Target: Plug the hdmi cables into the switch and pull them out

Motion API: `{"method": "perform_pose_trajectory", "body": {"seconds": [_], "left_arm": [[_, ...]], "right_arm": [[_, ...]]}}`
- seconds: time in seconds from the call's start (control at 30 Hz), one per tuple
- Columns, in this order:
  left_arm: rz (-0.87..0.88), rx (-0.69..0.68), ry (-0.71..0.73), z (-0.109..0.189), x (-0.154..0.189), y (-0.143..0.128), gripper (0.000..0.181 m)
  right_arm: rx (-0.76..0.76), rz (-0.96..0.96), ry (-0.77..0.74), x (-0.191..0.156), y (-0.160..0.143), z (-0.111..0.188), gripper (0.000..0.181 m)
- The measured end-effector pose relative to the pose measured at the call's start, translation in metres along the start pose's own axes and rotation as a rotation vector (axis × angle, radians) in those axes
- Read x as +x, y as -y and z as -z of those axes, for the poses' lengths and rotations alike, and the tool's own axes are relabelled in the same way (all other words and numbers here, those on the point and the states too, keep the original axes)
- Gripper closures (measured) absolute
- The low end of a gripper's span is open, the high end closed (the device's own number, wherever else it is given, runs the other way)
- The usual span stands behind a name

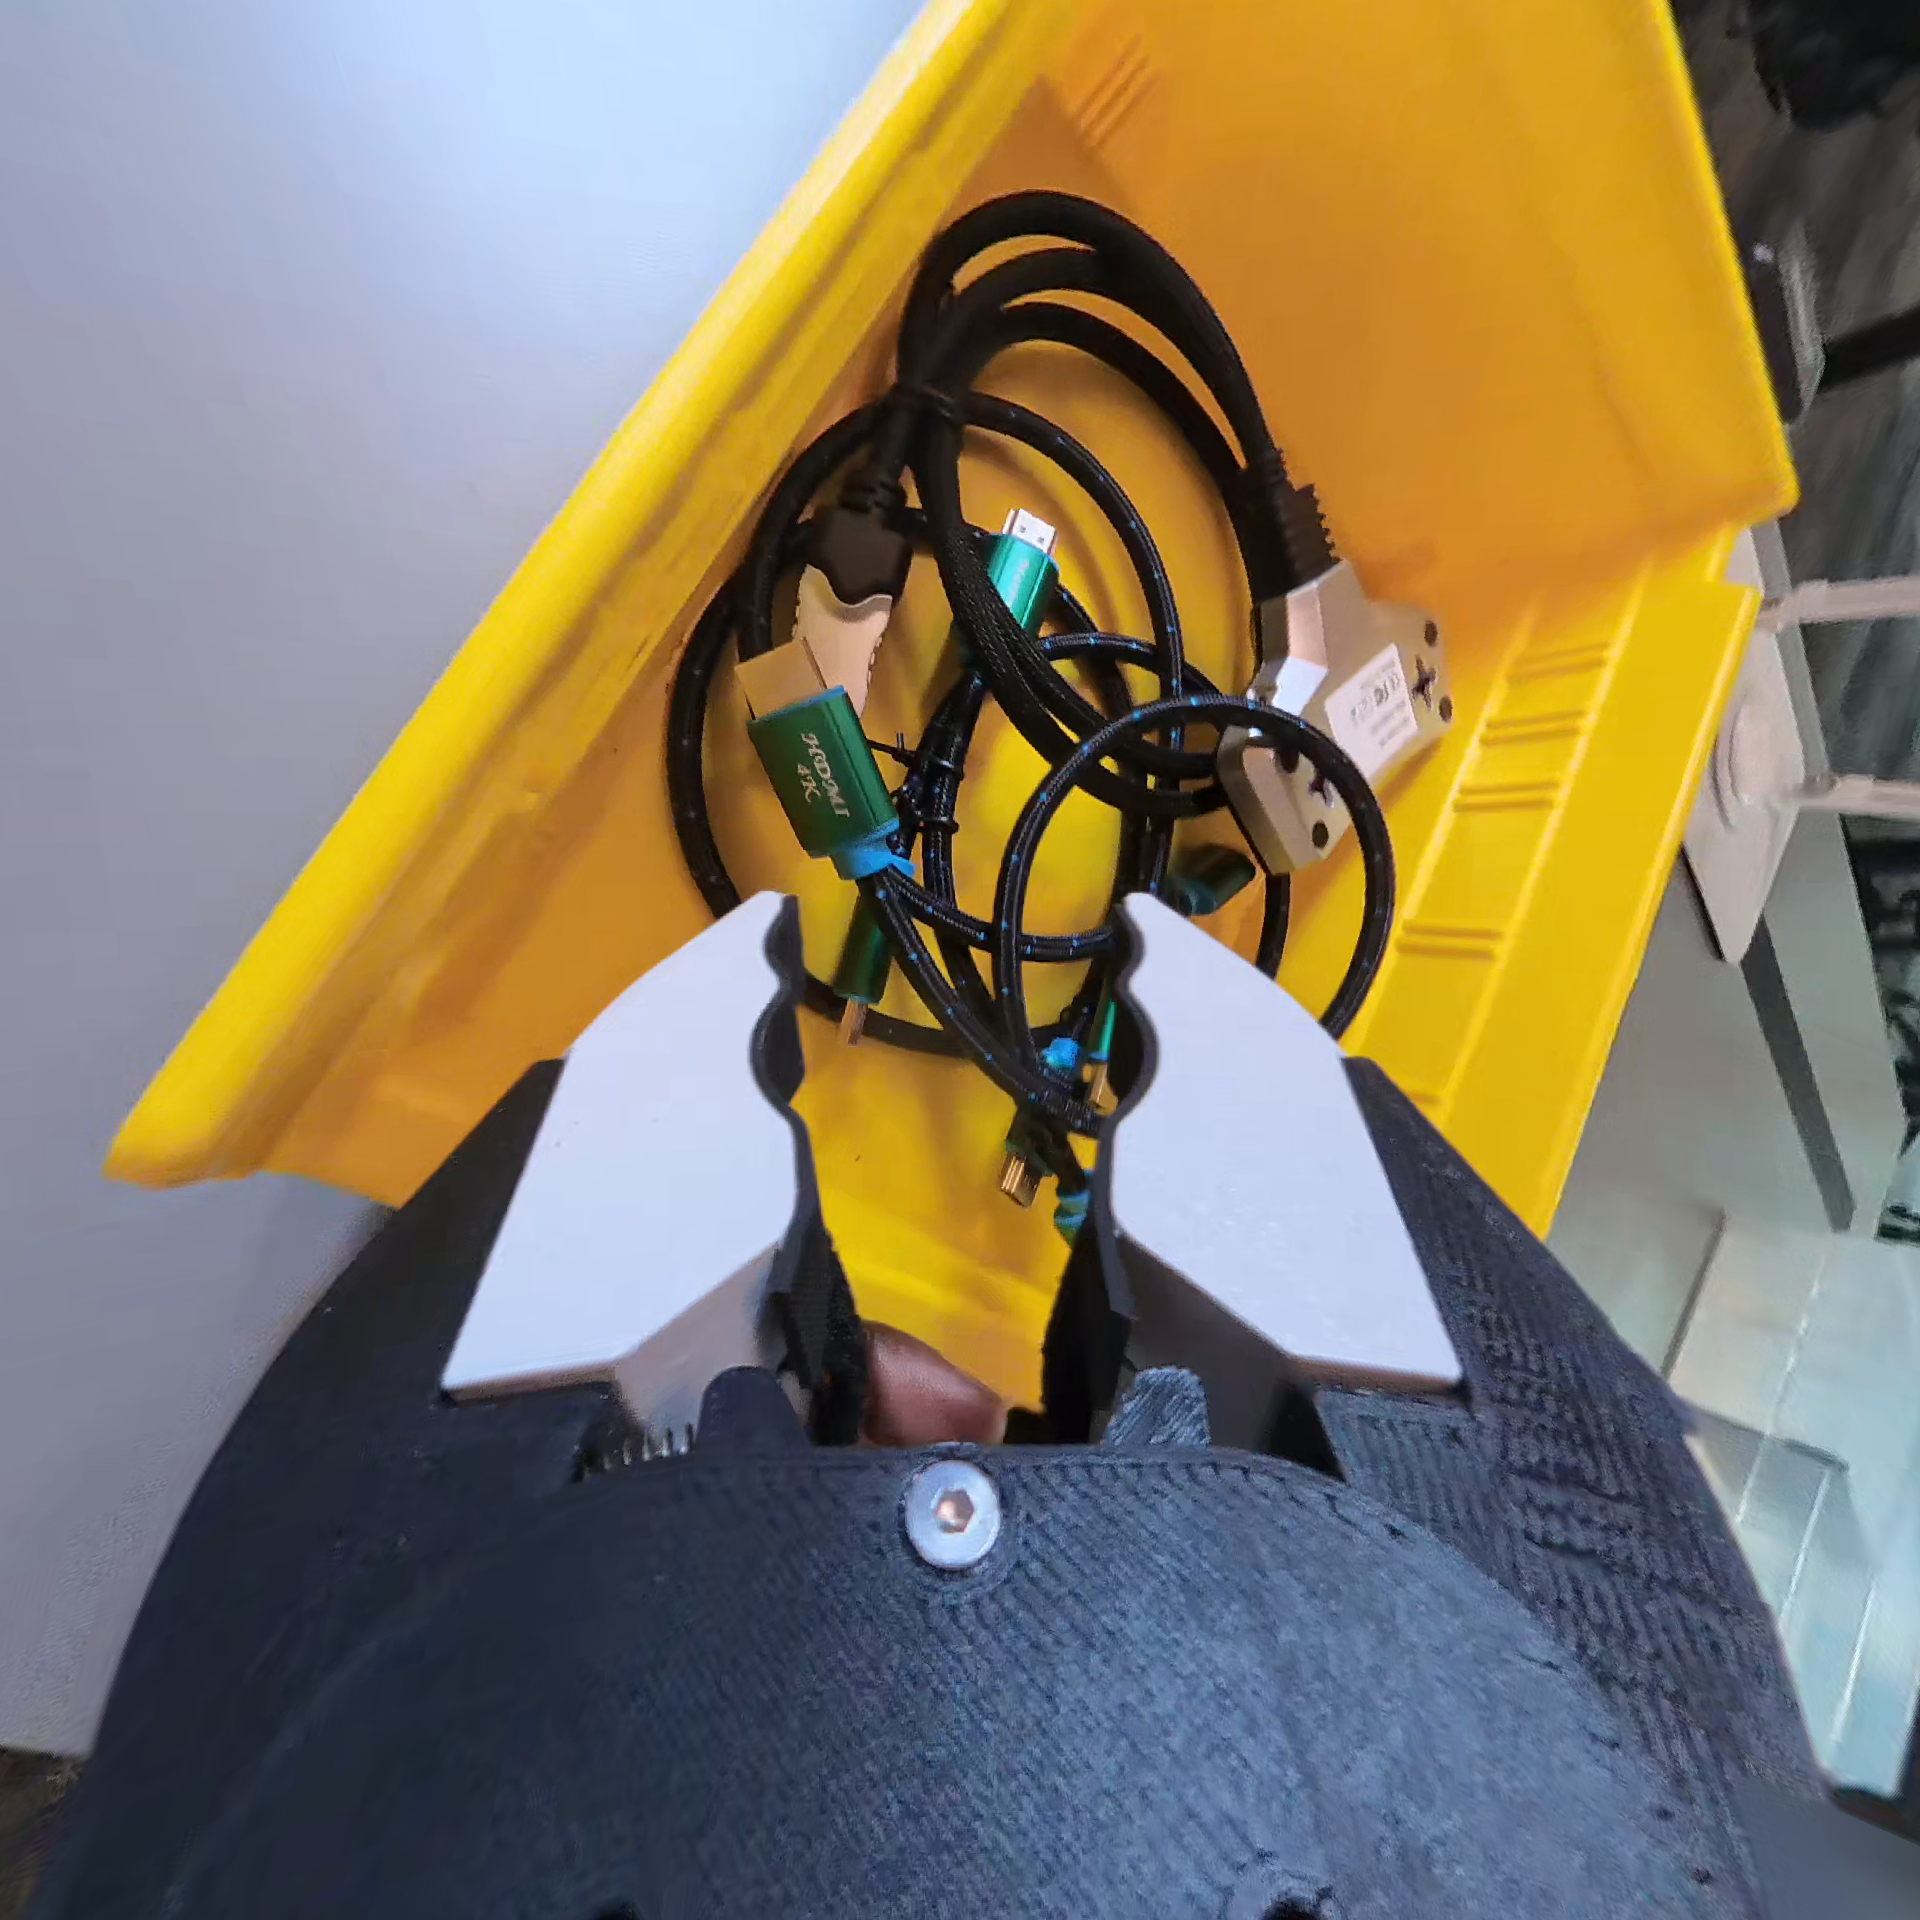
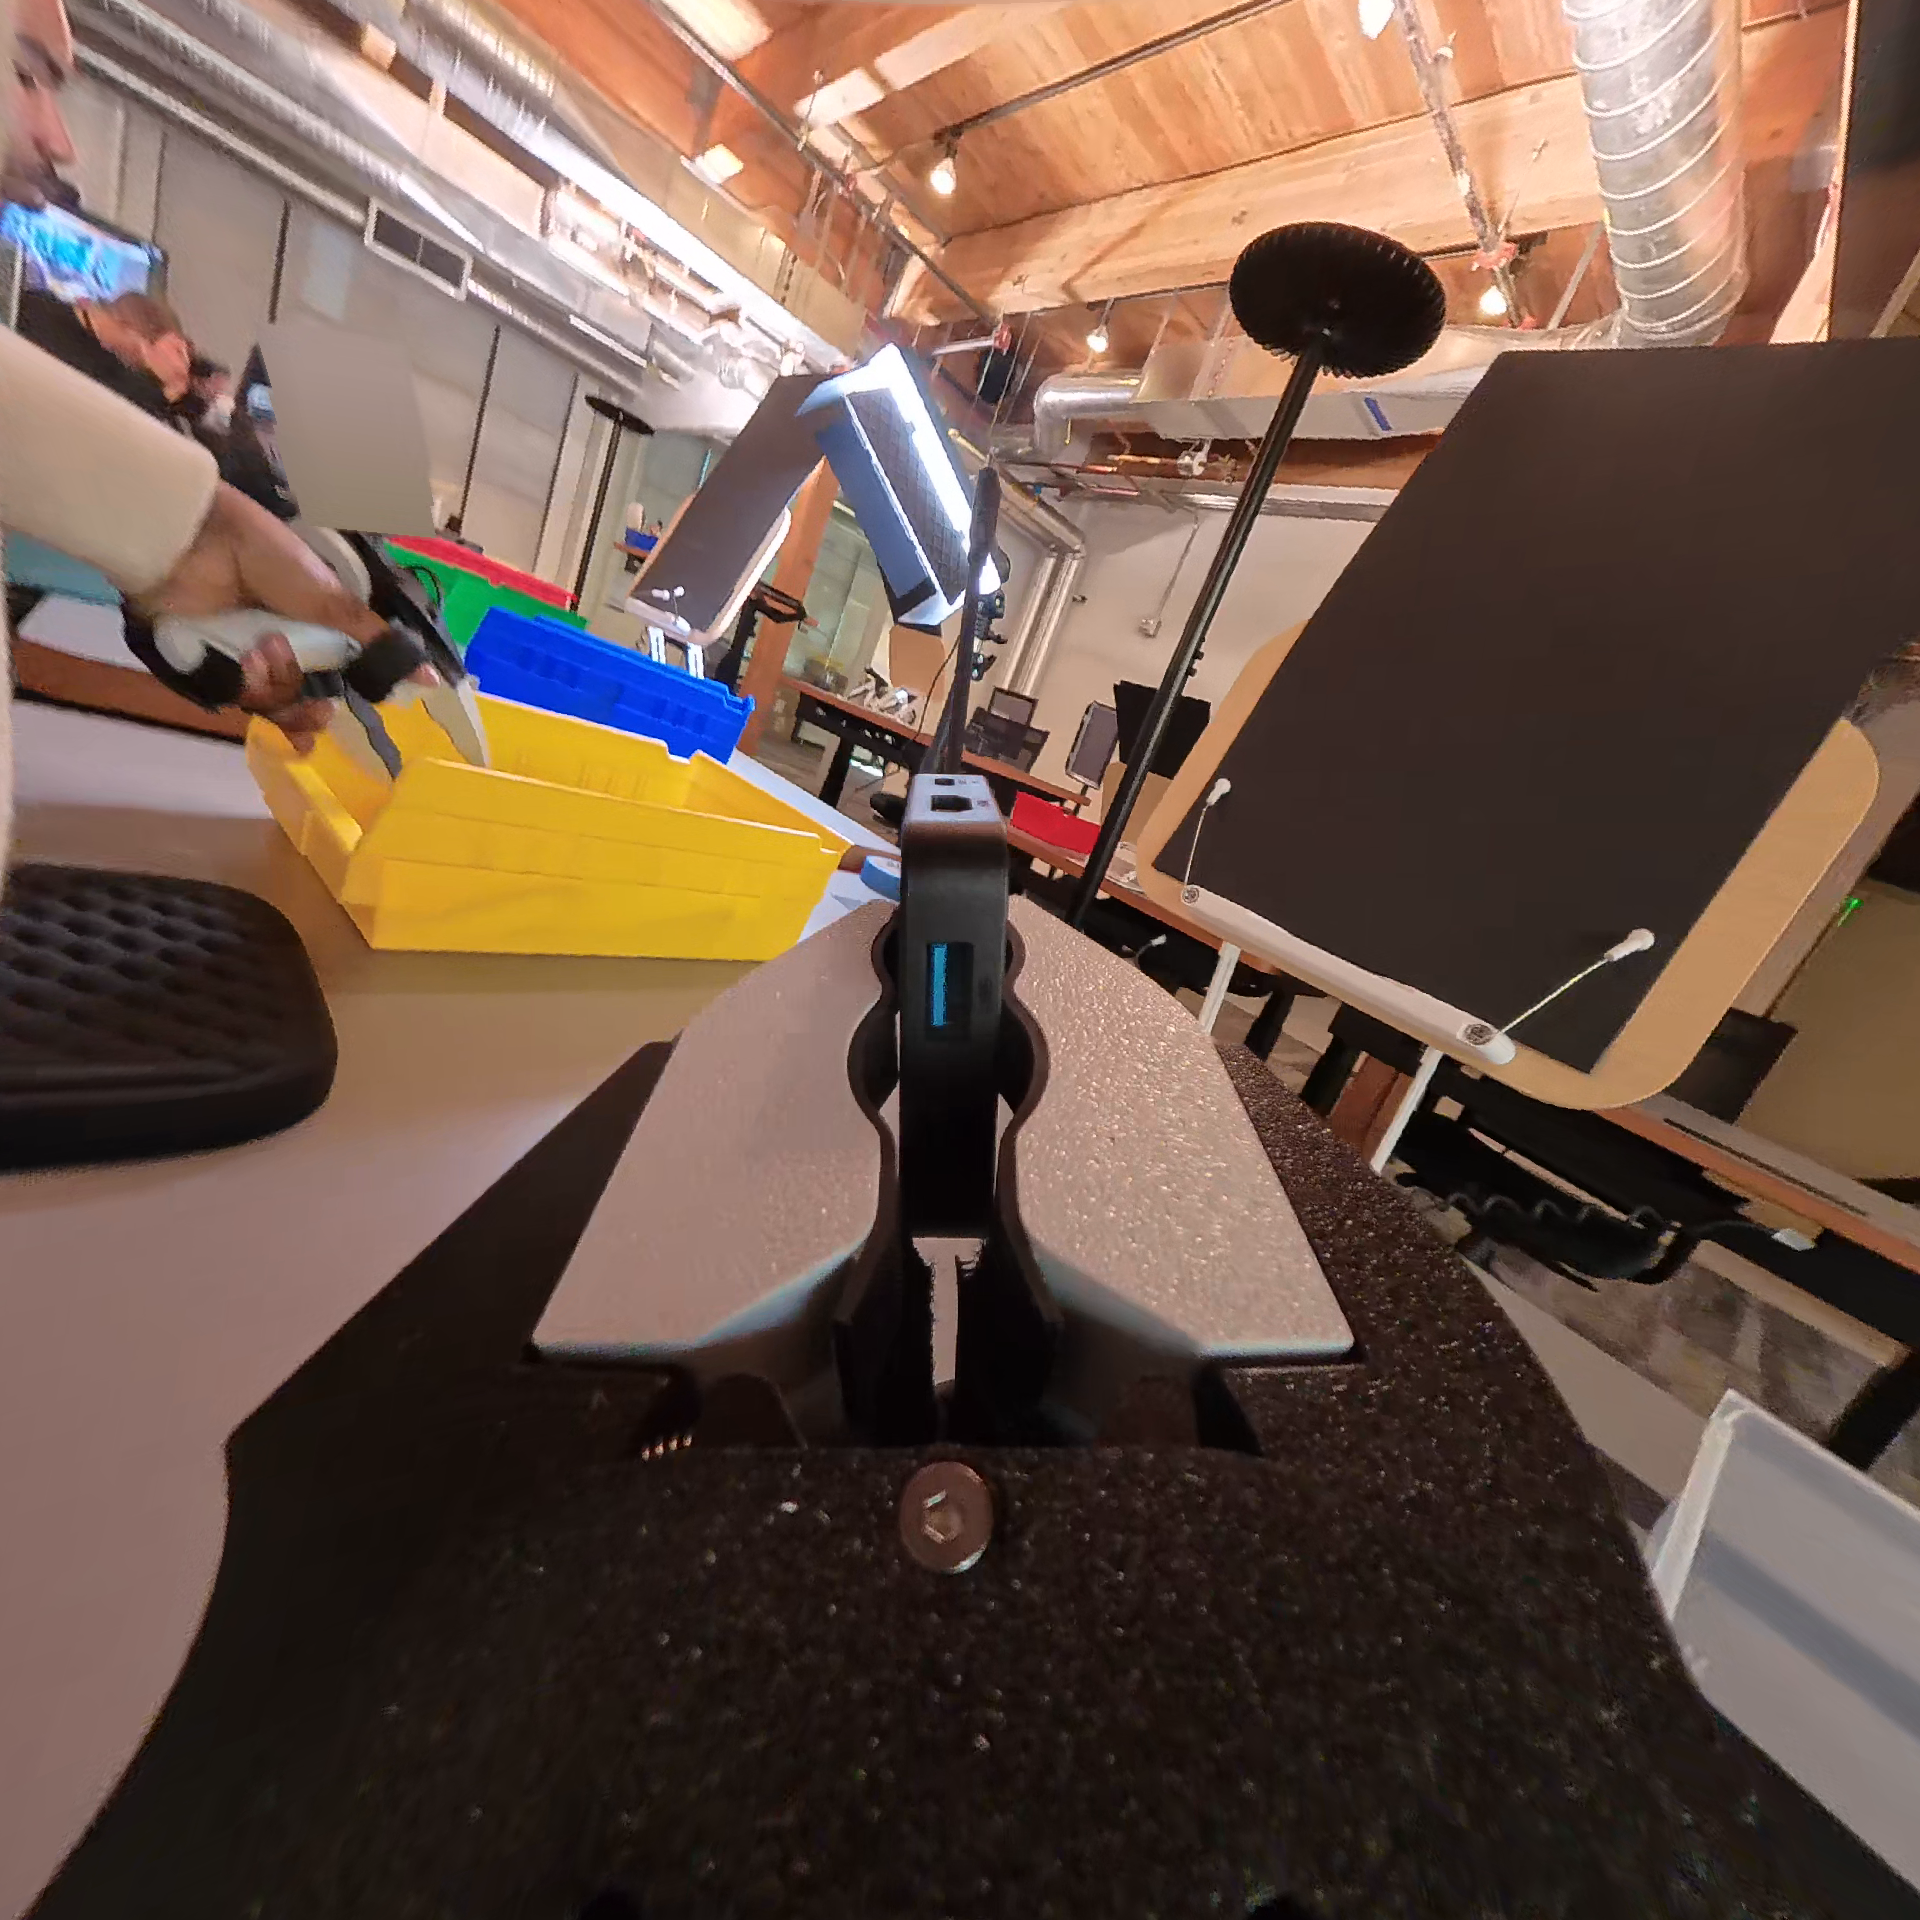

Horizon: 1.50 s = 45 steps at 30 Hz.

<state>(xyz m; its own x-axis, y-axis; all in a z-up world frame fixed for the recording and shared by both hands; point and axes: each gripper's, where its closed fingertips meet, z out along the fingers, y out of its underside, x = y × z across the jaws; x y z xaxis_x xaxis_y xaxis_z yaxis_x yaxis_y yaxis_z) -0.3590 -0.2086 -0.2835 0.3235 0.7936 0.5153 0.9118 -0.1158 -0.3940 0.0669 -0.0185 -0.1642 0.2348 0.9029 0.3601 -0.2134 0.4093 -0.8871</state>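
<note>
A tangle of black braided HDMI cables [image 1: 1039, 665] with green plugs [image 1: 821, 774] lies in a yellow bin [image 1: 1351, 312]. A silver adapter [image 1: 1340, 675] lies at the right of the tangle. My left gripper [image 1: 956, 914] is open above the cables, its fingers straddling a few strands without closing on them. My right gripper [image 2: 951, 925] is shut on the black switch [image 2: 951, 997], held upright on edge with a blue port facing the camera. In the right wrist view the left gripper [image 2: 416, 717] reaches into the yellow bin [image 2: 561, 862], held by a hand.
A black mesh pad [image 2: 135, 1008] lies on the table at the left. Blue [image 2: 613, 675], green and red bins stand behind the yellow one. A dark board on a stand [image 2: 1558, 707] and a black pole [image 2: 1226, 623] rise at the right. A clear container [image 2: 1808, 1621] is at lower right.
</note>
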Motion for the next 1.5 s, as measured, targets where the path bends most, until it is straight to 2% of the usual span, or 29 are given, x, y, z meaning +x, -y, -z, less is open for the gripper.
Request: {"method": "perform_pose_trajectory", "body": {"seconds": [0.1,0.3,0.53,0.6,0.7,0.77,0.83,0.93,1.07,1.2,1.23,1.33,1.4,1.5], "left_arm": [[0.040,-0.002,0.036,-0.010,0.000,0.004,0.135],[0.043,0.005,0.235,-0.018,-0.023,0.005,0.143],[0.003,0.081,0.217,-0.025,-0.019,0.011,0.150],[-0.021,0.091,0.229,-0.025,-0.023,0.011,0.160],[-0.071,0.127,0.232,-0.025,-0.023,0.012,0.161],[-0.207,0.194,0.223,-0.019,-0.012,0.017,0.161],[-0.381,0.309,0.168,-0.006,0.015,0.024,0.161],[-0.751,0.570,0.098,0.031,0.068,0.033,0.162],[-1.209,0.824,0.078,0.080,0.128,0.015,0.162],[-1.461,0.986,0.046,0.121,0.166,-0.010,0.161],[-1.489,1.011,0.015,0.132,0.174,-0.016,0.161],[-1.515,1.044,-0.206,0.160,0.203,-0.043,0.162],[-1.585,1.017,-0.305,0.170,0.218,-0.064,0.162],[-1.712,0.750,-0.441,0.154,0.232,-0.116,0.162]], "right_arm": [[0.042,-0.057,-0.016,0.006,0.004,0.005,0.168],[0.067,-0.127,-0.037,0.014,0.004,0.010,0.168],[0.100,-0.169,-0.024,0.014,0.007,0.013,0.168],[0.102,-0.168,-0.020,0.014,0.008,0.013,0.168],[0.102,-0.166,-0.013,0.012,0.008,0.012,0.168],[0.095,-0.159,-0.011,0.012,0.007,0.012,0.168],[0.086,-0.150,-0.009,0.011,0.005,0.012,0.168],[0.083,-0.147,-0.003,0.010,0.004,0.011,0.168],[0.059,-0.135,-0.003,0.008,0.000,0.008,0.167],[0.016,-0.053,-0.004,0.003,-0.004,0.004,0.167],[0.007,-0.027,-0.002,0.001,-0.004,0.003,0.167],[-0.023,0.072,0.003,-0.005,-0.003,-0.001,0.167],[-0.048,0.141,-0.001,-0.009,-0.002,-0.003,0.168],[-0.087,0.198,-0.022,-0.010,0.001,-0.008,0.167]]}}
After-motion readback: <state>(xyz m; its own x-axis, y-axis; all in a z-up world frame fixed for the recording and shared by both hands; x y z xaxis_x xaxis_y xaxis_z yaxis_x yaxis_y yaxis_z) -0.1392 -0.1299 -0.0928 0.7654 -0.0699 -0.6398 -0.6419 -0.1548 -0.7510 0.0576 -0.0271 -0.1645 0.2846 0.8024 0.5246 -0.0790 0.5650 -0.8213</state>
